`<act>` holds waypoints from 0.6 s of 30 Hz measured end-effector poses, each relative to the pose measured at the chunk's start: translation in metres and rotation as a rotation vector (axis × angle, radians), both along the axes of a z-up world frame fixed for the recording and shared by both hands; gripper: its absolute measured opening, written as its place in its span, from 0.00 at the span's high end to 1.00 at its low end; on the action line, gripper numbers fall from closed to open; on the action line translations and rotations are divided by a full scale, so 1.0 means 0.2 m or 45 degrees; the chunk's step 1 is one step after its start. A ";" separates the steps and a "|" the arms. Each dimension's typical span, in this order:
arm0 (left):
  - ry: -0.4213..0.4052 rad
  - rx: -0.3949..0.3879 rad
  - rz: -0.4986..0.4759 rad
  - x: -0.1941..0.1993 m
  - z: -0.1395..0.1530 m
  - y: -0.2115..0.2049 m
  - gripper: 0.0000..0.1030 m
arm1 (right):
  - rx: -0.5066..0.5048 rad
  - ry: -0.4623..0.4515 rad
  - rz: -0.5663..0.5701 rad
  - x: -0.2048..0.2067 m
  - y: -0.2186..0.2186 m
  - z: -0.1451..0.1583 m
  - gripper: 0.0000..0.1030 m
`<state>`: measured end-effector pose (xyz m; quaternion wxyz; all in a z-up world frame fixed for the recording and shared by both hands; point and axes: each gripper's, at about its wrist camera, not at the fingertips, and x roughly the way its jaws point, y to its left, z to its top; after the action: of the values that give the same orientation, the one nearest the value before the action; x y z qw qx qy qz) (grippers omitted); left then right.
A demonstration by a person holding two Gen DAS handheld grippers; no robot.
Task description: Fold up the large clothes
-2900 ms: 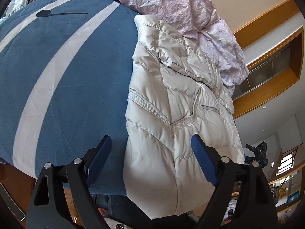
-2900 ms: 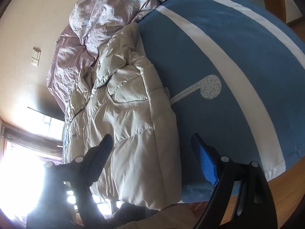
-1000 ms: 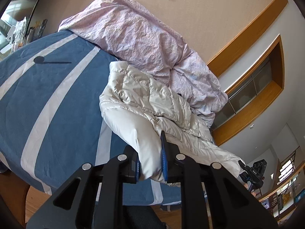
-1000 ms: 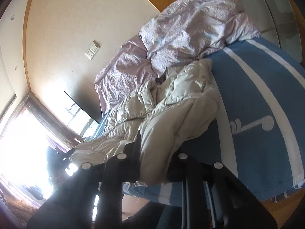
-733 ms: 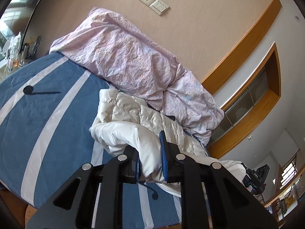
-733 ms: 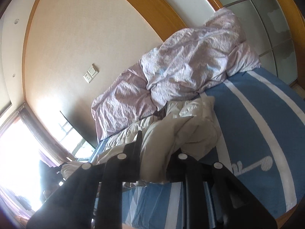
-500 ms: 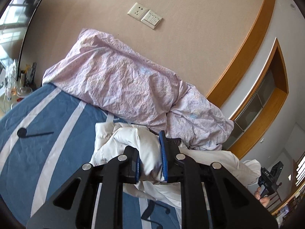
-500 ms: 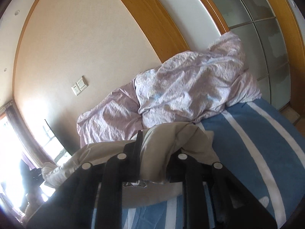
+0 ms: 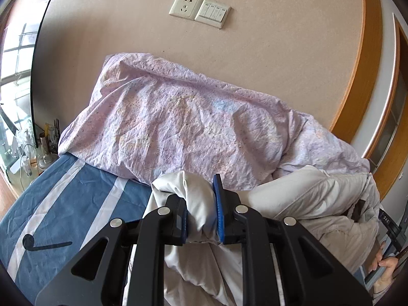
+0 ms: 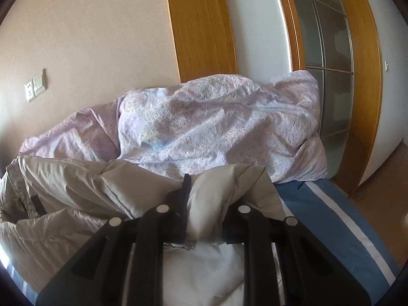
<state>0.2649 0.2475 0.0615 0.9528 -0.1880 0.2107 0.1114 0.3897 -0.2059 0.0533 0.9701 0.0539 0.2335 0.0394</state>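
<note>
Left wrist: gripper [image 9: 201,210] pinches puffy quilted jacket [image 9: 311,199]

A: What is in the middle of the frame?
B: A crumpled pink quilt [image 9: 193,127] on a blue striped sheet [image 9: 63,204].
A: And up top?
B: A wall socket [image 9: 186,5] beside light switches [image 9: 213,14].

Left gripper [image 9: 201,216] clamped on bunched cream puffer jacket [image 9: 306,199], raised above blue striped bedspread [image 9: 63,204]; lilac duvet [image 9: 191,127] behind.
</note>
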 end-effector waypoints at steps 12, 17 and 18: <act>0.140 0.024 0.120 0.39 -0.31 0.05 0.82 | -0.026 0.211 -0.216 0.46 0.18 -0.31 0.77; 0.158 -0.025 0.078 0.42 -0.35 0.06 0.48 | 0.037 0.347 -0.195 0.56 0.17 -0.41 0.53; 0.152 -0.053 0.061 0.42 -0.35 0.06 0.40 | 0.075 0.362 -0.189 0.57 0.15 -0.42 0.49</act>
<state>0.3498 0.2602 -0.0081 0.9316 -0.2057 0.2647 0.1408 0.5033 -0.1764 -0.0300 0.9255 0.1042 0.3625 -0.0335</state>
